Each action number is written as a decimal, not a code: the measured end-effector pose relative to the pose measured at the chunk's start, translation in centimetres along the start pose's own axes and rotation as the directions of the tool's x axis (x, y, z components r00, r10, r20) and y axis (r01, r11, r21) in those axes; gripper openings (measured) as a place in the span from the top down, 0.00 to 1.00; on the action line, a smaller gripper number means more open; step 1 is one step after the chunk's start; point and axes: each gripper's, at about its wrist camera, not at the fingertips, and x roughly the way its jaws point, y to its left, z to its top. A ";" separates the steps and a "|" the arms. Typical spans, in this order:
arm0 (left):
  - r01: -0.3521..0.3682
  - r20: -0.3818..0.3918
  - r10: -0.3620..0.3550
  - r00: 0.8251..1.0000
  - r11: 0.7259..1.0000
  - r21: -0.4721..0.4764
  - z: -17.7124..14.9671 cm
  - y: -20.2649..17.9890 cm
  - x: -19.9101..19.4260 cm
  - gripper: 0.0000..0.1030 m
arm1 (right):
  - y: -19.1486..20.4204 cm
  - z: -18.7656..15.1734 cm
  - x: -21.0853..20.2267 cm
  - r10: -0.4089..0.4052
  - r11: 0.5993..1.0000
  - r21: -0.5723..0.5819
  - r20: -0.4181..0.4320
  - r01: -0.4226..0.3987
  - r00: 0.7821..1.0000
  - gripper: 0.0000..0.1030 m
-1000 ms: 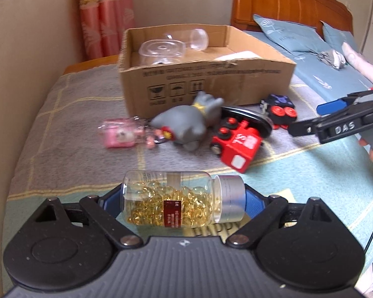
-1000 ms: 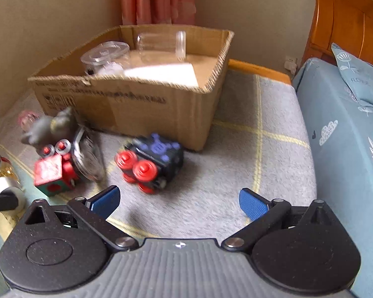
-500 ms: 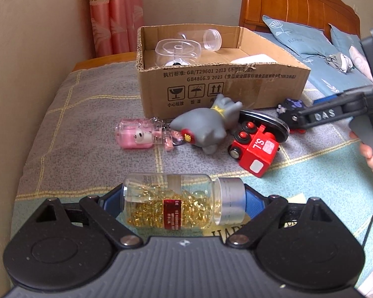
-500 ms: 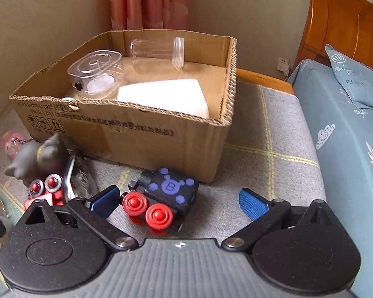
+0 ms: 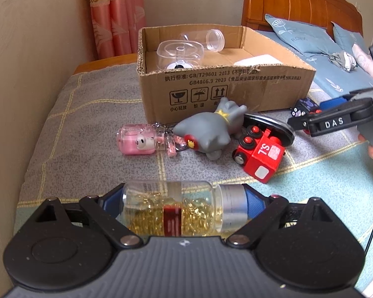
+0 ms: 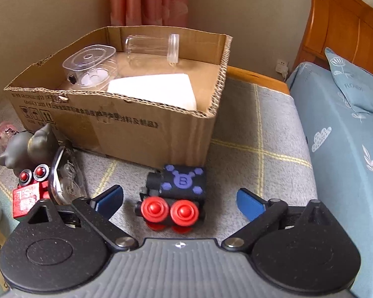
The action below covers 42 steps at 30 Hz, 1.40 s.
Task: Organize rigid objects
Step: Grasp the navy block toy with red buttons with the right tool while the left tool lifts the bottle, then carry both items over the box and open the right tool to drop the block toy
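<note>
Left fingers [image 5: 184, 202] clamp the capsule bottle [image 5: 181, 208] crosswise, cap pointing right; right fingers [image 6: 180, 200] spread around the black train [image 6: 176, 193].

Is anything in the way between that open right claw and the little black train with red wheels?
Nothing visible. The black train lies on the blanket directly between the right gripper's spread blue fingers, apart from both. The cardboard box sits just behind it.

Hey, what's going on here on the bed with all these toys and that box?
Someone is tidying toys into the cardboard box. The left tongs grip a capsule bottle lying sideways. The right tongs are open, straddling the black toy train beside the box. A red toy train and grey figurine wait on the blanket.
</note>
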 end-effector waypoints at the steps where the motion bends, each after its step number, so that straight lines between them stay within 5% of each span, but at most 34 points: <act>1: 0.001 -0.005 -0.001 1.000 1.000 -0.001 0.0 0.0 0.1 0.09 | 0.2 0.1 0.1 0.001 1.000 -0.008 -0.005 -0.001 1.000 0.08; 14: 0.004 -0.024 -0.003 1.000 0.999 0.037 -0.5 -0.1 -0.3 0.09 | 0.7 0.1 -0.5 0.005 0.999 -0.033 -0.032 -0.006 0.999 0.40; 31: 0.041 -0.051 -0.038 0.998 0.997 0.062 -0.2 0.0 -1.7 0.10 | 0.6 0.4 -4.0 0.057 0.995 -0.085 -0.023 -0.059 0.998 0.40; 42: 0.060 0.051 -0.064 0.997 0.995 0.078 4.4 0.3 -4.8 0.10 | 0.1 7.2 -6.7 0.101 0.984 -0.153 0.075 -0.089 0.992 0.40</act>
